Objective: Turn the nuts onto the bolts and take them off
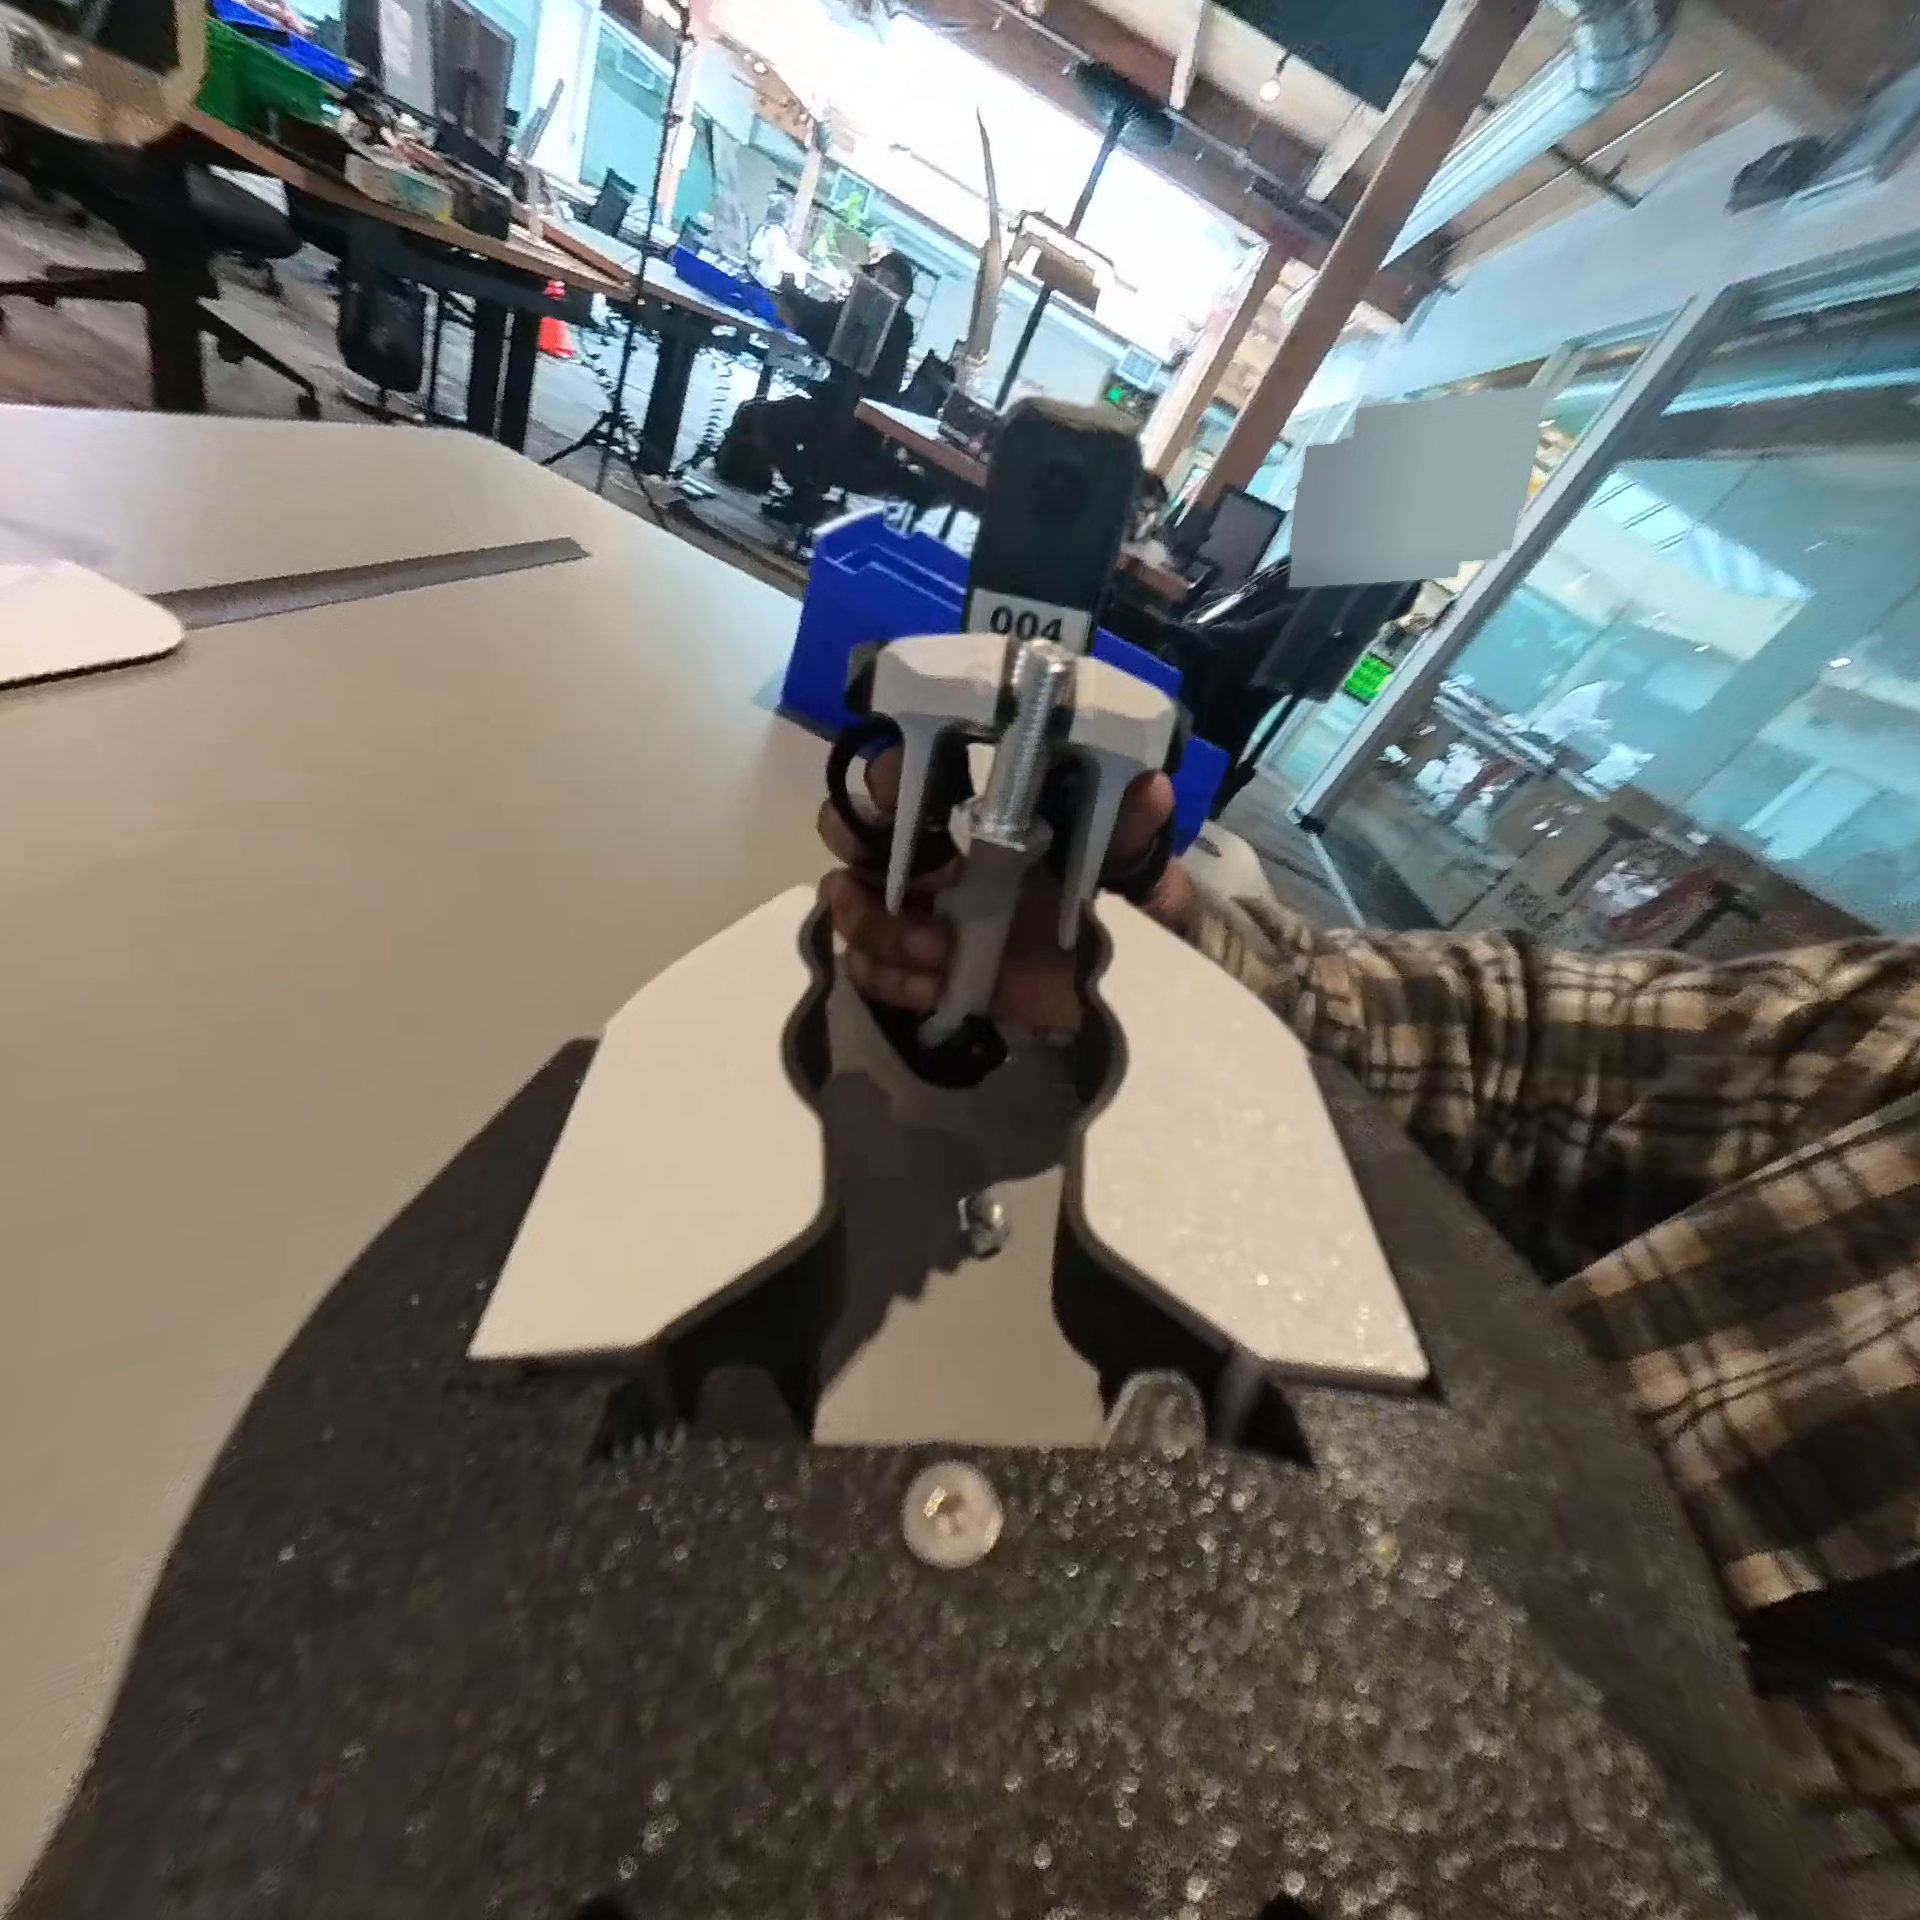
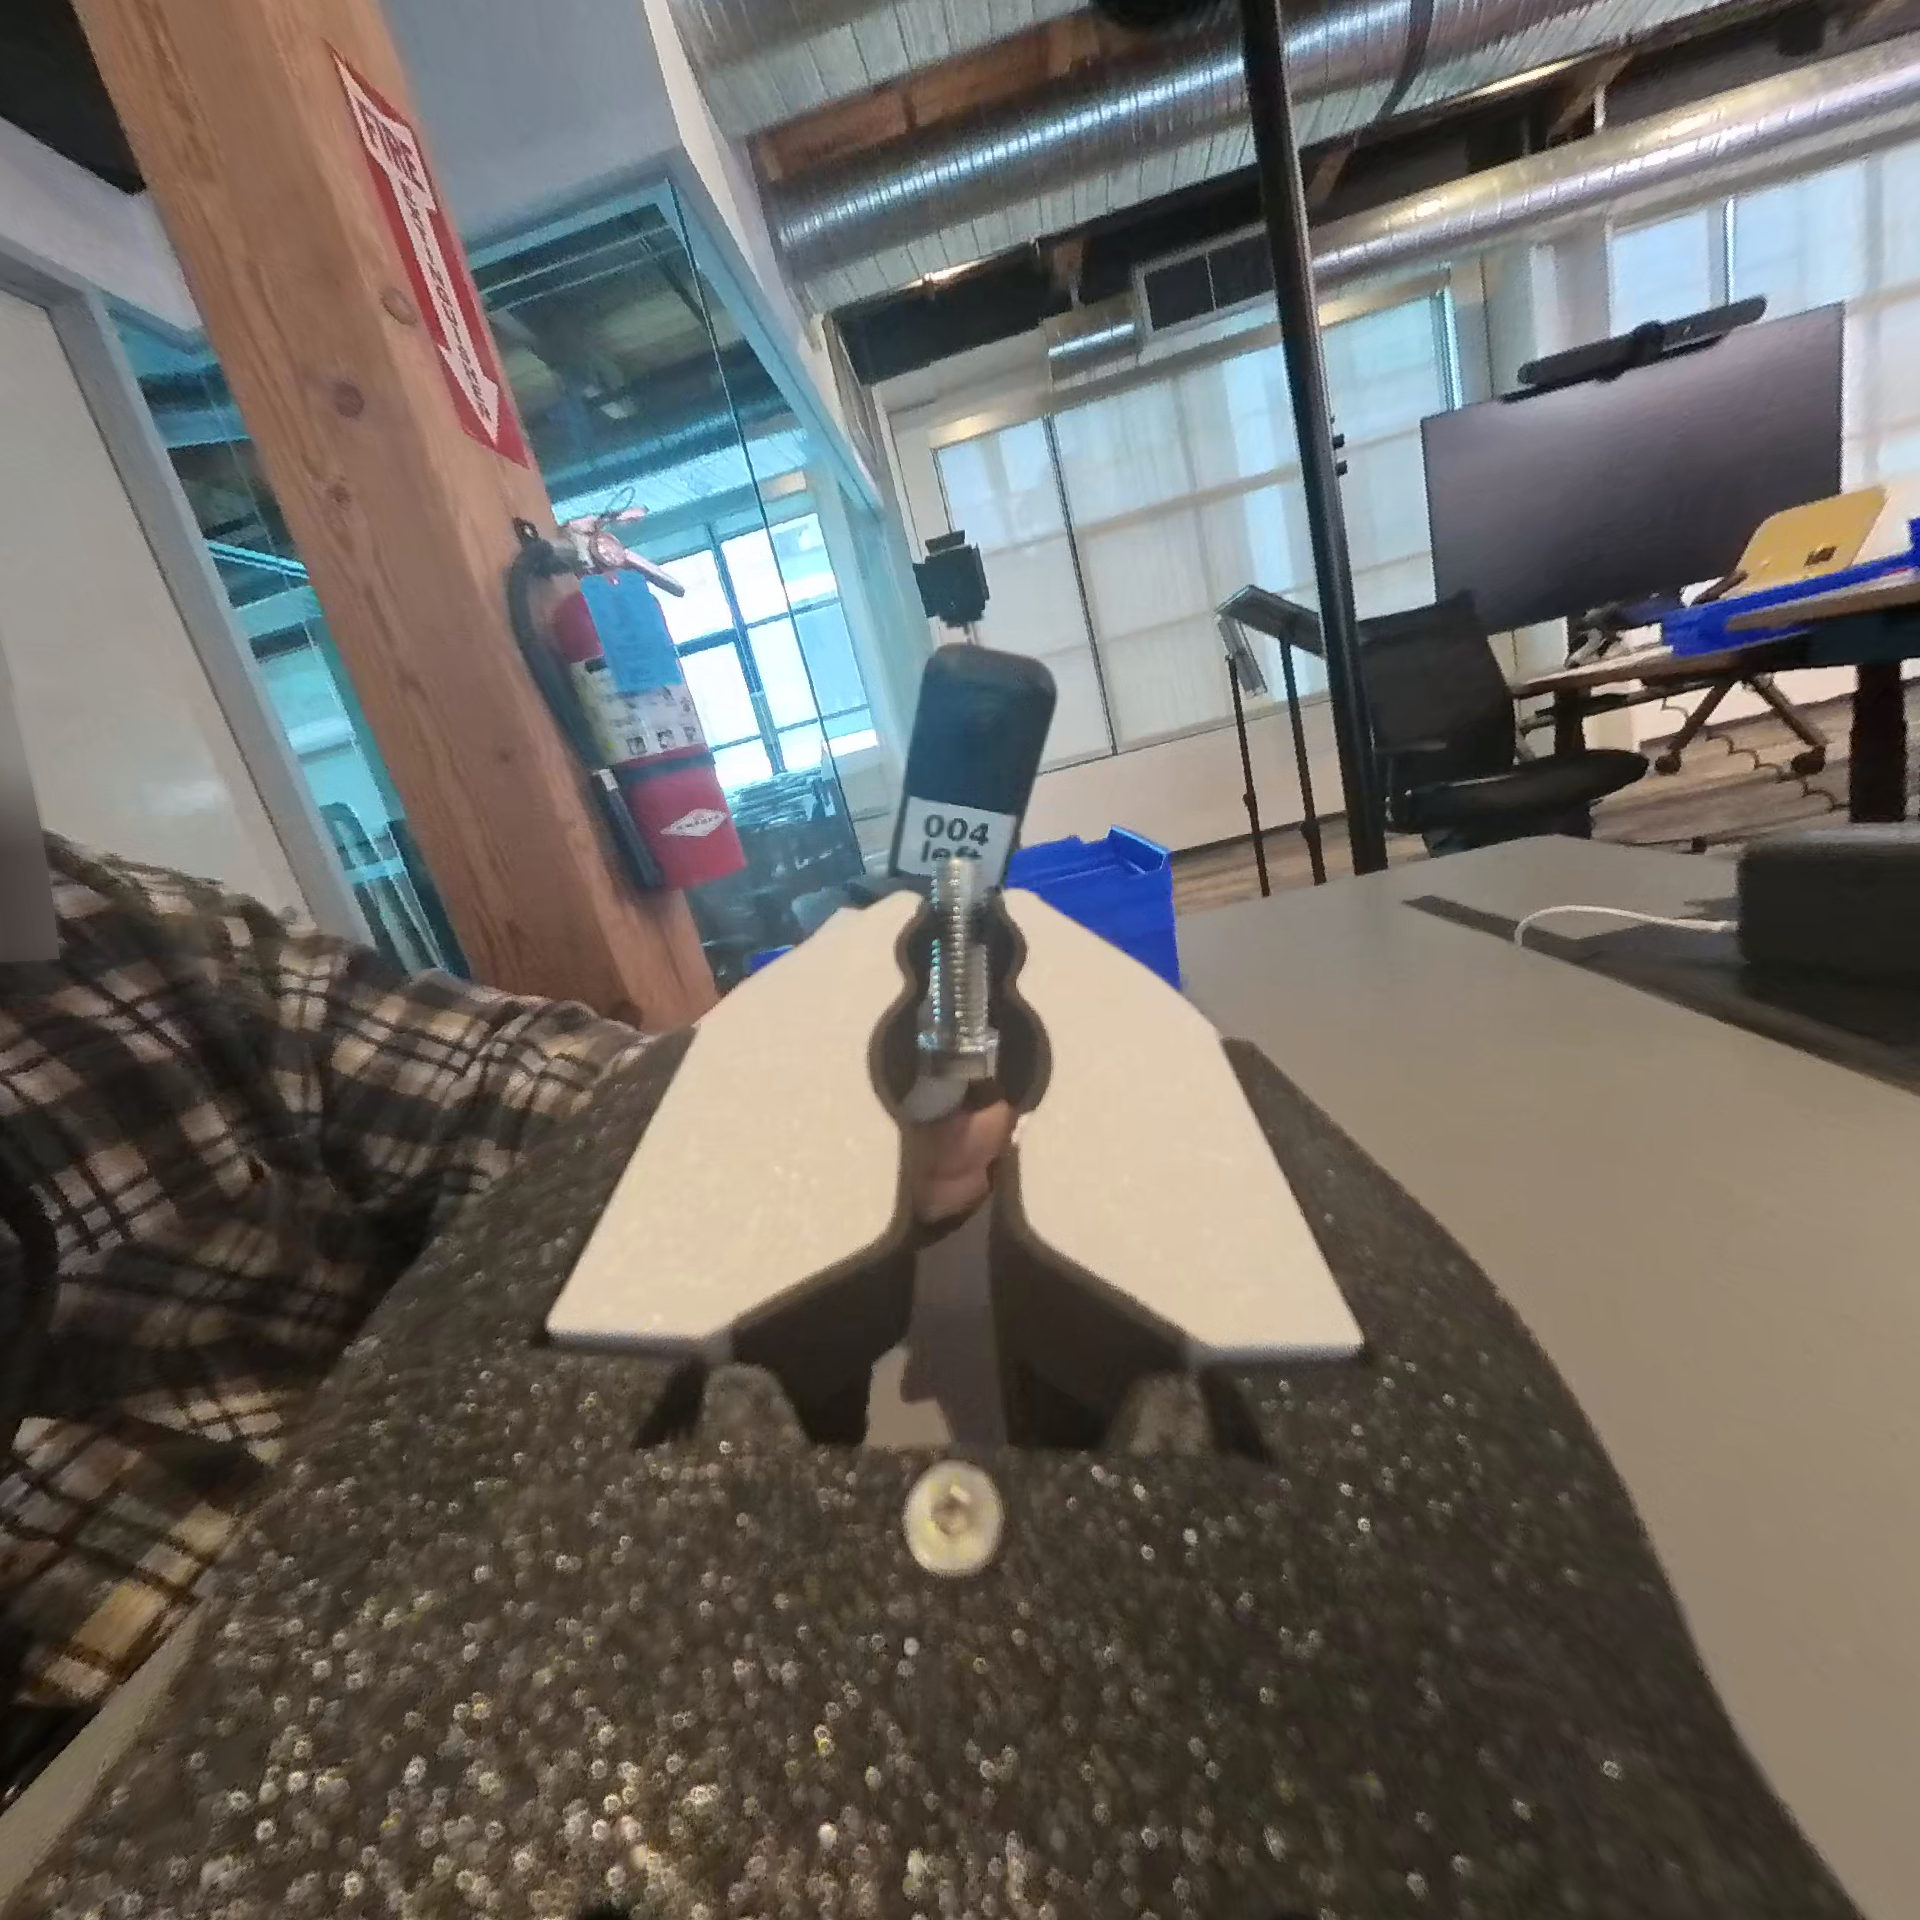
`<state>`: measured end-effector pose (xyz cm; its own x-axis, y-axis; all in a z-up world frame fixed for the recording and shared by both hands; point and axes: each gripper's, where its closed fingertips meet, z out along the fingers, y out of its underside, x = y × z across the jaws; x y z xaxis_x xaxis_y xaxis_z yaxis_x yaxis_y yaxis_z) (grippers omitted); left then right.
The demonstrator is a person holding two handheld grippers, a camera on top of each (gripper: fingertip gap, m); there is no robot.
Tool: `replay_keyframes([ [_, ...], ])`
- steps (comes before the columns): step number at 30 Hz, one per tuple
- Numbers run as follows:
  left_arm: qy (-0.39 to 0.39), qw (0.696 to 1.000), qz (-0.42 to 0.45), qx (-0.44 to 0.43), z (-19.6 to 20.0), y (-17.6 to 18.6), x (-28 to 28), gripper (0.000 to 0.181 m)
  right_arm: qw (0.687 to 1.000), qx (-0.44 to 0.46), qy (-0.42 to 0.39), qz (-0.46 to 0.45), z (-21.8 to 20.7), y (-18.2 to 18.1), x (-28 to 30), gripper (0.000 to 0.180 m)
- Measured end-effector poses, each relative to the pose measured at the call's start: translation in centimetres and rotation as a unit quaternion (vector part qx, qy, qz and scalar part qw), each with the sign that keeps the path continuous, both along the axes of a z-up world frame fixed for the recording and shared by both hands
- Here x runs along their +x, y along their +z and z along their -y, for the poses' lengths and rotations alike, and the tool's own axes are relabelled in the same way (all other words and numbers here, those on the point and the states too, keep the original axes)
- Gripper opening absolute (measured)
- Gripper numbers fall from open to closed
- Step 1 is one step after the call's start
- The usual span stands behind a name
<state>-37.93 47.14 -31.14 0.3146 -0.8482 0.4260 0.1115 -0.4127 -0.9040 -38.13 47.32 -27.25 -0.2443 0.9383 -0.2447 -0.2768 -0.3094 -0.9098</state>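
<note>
A silver threaded bolt (image 2: 954,977) stands upright between the grey fingers of my right gripper (image 2: 958,914), which is shut on it. A hex nut (image 2: 956,1047) sits at the bolt's lower end. In the left wrist view the bolt (image 1: 1027,743) and nut (image 1: 1003,826) show head-on in the right gripper (image 1: 1000,821), just beyond my left gripper (image 1: 956,914). My left gripper is open and empty, its fingers spread wide and facing the bolt. In the right wrist view most of the left gripper is hidden; only its black camera body (image 2: 977,748) shows.
Both grippers hover over a grey table (image 1: 312,831) (image 2: 1507,1091). A blue bin (image 1: 883,613) (image 2: 1091,883) stands at its far edge. Plaid sleeves (image 1: 1558,1091) (image 2: 208,1039) reach in. A dark box with a white cable (image 2: 1829,904) lies far right. My left and right fingertips are right by each other.
</note>
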Motion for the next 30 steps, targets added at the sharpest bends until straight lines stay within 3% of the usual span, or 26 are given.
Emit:
replay_keyframes([
  [7, -0.018, 0.999, 0.034, 0.004, 0.1, 1.2, 1.7, 0.04, 1.0, -0.002, -0.002, -0.015, 0.0, 0.3, 0.1, 0.009],
  [30, -0.016, 0.999, 0.011, 0.046, 0.7, 1.3, 2.3, 0.02, 0.999, -0.017, 0.017, -0.035, 0.8, 0.6, -0.4, 0.009],
])
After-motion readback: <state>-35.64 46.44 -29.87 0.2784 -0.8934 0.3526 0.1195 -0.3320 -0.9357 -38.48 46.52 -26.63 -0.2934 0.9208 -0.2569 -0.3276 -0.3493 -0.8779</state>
